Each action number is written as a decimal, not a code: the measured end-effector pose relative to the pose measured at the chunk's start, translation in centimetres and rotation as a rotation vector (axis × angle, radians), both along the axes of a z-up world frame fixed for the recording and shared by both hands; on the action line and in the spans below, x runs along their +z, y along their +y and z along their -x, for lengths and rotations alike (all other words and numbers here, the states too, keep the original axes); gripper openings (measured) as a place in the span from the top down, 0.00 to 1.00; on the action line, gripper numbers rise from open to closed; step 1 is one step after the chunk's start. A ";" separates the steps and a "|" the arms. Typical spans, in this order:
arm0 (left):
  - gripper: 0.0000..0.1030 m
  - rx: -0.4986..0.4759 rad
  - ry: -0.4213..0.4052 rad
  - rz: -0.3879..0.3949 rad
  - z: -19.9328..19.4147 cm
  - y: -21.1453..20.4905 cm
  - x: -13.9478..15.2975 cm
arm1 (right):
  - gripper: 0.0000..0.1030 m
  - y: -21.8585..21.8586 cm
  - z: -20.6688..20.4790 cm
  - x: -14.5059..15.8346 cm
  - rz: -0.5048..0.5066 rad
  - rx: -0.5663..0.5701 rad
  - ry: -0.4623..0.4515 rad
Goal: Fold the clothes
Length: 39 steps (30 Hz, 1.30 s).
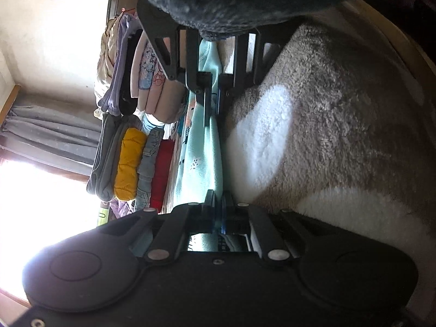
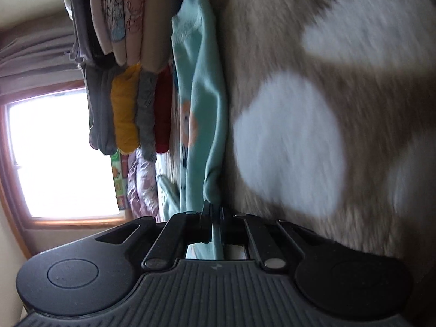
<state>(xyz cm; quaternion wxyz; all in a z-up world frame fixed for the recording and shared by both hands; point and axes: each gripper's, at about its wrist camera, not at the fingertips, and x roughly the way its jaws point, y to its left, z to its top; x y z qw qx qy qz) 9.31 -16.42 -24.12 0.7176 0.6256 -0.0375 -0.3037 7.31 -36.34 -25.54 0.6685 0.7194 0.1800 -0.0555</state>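
Note:
A mint-green child's garment (image 1: 201, 158) with small prints lies along the fluffy beige-and-white blanket (image 1: 327, 109). My left gripper (image 1: 216, 199) is shut on the near edge of this garment. Farther along the same edge, my right gripper (image 1: 214, 109) is also shut on the cloth, held by a hand in a dark fuzzy glove (image 1: 231, 0). In the right wrist view the mint garment (image 2: 207, 95) runs away from my right gripper (image 2: 215, 209), whose jaws pinch its edge. The blanket (image 2: 299, 136) is blurred there.
Stacks of folded clothes (image 1: 128, 163) stand just beyond the garment, with yellow, grey, red and pink pieces (image 2: 125, 109). Behind them are a bright window (image 2: 60, 150) with a wooden frame and a grey curtain (image 1: 54, 130).

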 end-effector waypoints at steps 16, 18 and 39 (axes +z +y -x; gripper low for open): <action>1.00 0.020 0.030 0.033 0.7 0.8 -0.3 | 0.61 -6.3 0.9 1.5 0.095 -0.152 -0.008; 1.00 0.020 0.028 0.035 0.7 0.8 -0.3 | 0.52 -6.7 0.9 2.0 0.127 -0.160 -0.021; 1.00 0.033 0.082 0.072 0.5 0.3 0.0 | 0.94 -13.5 -3.8 3.0 0.432 -0.124 0.081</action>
